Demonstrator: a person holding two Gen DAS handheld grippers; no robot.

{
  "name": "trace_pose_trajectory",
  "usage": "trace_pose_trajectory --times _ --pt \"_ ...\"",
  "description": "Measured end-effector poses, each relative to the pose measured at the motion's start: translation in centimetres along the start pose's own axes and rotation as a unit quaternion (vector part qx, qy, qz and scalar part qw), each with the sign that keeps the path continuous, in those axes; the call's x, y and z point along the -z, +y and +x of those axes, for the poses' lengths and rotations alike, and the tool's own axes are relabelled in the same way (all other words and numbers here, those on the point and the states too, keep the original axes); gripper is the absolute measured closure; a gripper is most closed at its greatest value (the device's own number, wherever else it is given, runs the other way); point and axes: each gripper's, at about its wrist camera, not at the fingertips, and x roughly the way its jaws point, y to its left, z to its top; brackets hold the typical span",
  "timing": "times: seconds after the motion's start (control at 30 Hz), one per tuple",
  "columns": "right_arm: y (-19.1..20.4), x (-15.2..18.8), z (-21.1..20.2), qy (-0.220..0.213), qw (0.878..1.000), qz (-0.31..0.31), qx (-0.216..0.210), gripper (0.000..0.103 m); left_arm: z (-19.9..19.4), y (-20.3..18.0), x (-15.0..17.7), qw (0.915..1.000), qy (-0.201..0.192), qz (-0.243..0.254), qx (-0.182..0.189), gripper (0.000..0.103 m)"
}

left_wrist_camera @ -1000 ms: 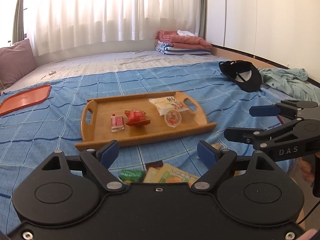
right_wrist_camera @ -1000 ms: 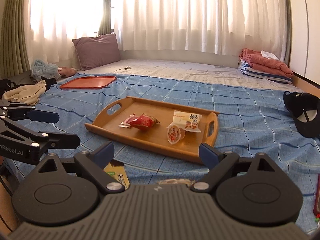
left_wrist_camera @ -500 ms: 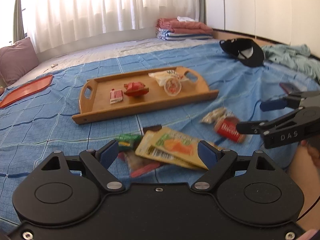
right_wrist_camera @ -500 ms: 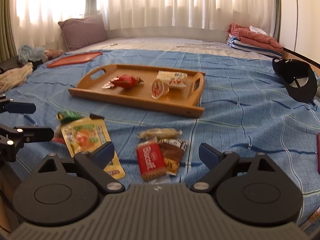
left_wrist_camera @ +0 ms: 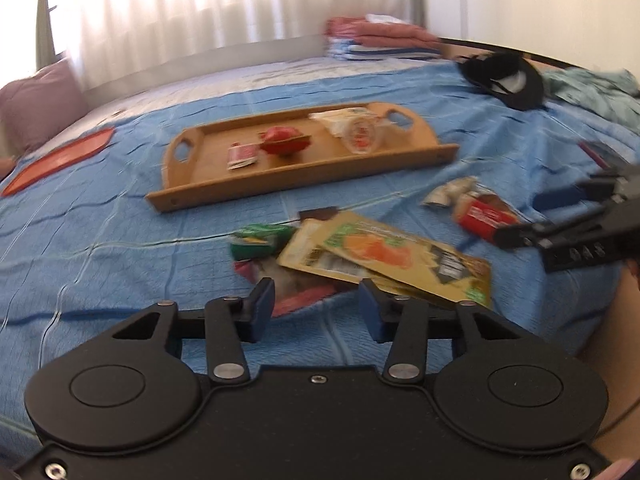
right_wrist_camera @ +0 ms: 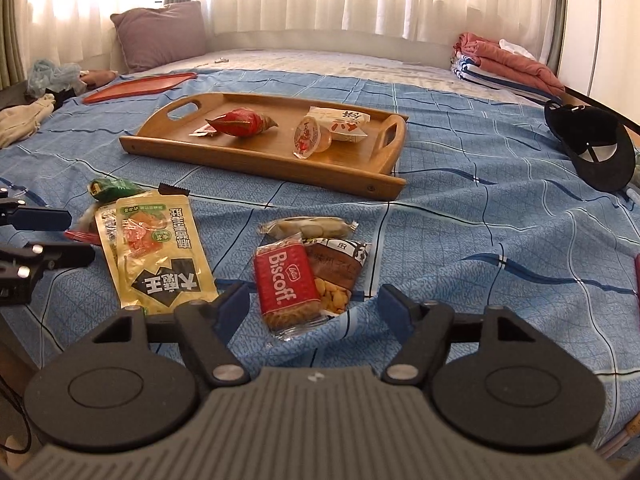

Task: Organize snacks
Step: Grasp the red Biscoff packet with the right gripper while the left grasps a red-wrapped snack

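Note:
A wooden tray (right_wrist_camera: 200, 151) (left_wrist_camera: 192, 196) sits on the blue bedspread and holds a red wrapped snack (right_wrist_camera: 240, 122), a jelly cup (right_wrist_camera: 310, 140), a white packet (right_wrist_camera: 340, 124) and a small red packet (left_wrist_camera: 240, 156). Loose snacks lie nearer: a yellow pouch (right_wrist_camera: 156, 248) (left_wrist_camera: 380, 256), a green packet (right_wrist_camera: 110, 188) (left_wrist_camera: 256, 240), a red Biscoff pack (right_wrist_camera: 286, 284) (left_wrist_camera: 484, 216), a brown nut pack (right_wrist_camera: 336, 276) and a pale bar (right_wrist_camera: 308, 226). My right gripper (right_wrist_camera: 314, 308) is open just short of the Biscoff pack. My left gripper (left_wrist_camera: 316, 306) is open just short of the yellow pouch.
A red tray (right_wrist_camera: 140, 86) lies far left, a purple pillow (right_wrist_camera: 160, 36) behind it. A black cap (right_wrist_camera: 592, 148) lies at the right, folded laundry (right_wrist_camera: 504, 60) at the back right. Clothes (right_wrist_camera: 24, 120) lie at the left edge.
Both grippers have tilted down and moved closer to the loose snacks, which now fill the foreground. Both sets of fingers have narrowed but stay open.

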Motion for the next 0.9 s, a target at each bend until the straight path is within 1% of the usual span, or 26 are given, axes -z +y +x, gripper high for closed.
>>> trace_pose_trajectory --times 0.07,0.17,0.33,0.4,0.47,0.5,0.57,0.63,0.73,0.77,0.83,0.9 --pt "0.3 0.1 0.3 0.001 1.000 -0.005 0.002 0.023 0.6 0.5 -0.1 0.9997 0.002 -0.013 -0.019 0.061" --pt "0.7 0.3 0.7 0.003 1.000 -0.015 0.004 0.024 1.8 0.5 -0.1 0.9989 0.018 -0.006 -0.042 0.061" --pt "1.5 0.4 1.0 -0.001 1.000 -0.021 0.006 0.028 2.4 0.5 -0.3 0.9983 0.005 -0.016 -0.056 0.058" --pt "1.7 0.3 1.2 -0.003 1.000 -0.023 0.006 0.028 2.4 0.7 -0.4 0.9968 -0.005 -0.021 -0.077 0.058" --pt "1.9 0.3 1.2 -0.005 1.000 -0.025 0.008 0.028 2.3 1.0 -0.2 0.9956 -0.011 -0.018 -0.092 0.055" --pt "1.9 0.3 1.2 -0.006 1.000 -0.027 0.009 0.032 2.3 1.2 0.0 0.9953 -0.009 -0.014 -0.095 0.054" --pt "2.0 0.3 1.2 -0.008 1.000 -0.028 0.012 0.034 2.3 1.6 0.3 0.9944 -0.004 -0.008 -0.105 0.054" --pt "2.0 0.3 1.2 -0.010 0.999 -0.028 0.013 0.036 2.4 2.2 0.5 0.9924 0.001 -0.005 -0.123 0.054" --pt "2.1 0.3 1.0 -0.016 0.999 -0.027 0.015 0.040 2.6 3.4 0.7 0.9889 0.006 -0.017 -0.147 0.055" --pt "2.1 0.3 0.9 -0.017 0.999 -0.026 0.014 0.043 2.5 3.7 0.7 0.9895 0.002 -0.022 -0.143 0.057" --pt "2.3 0.2 0.9 -0.018 0.999 -0.027 0.012 0.044 2.3 4.0 0.4 0.9931 -0.009 -0.027 -0.114 0.056" --pt "2.6 0.2 1.0 -0.019 0.999 -0.033 0.011 0.046 2.3 3.7 0.0 0.9956 -0.014 -0.018 -0.091 0.054"
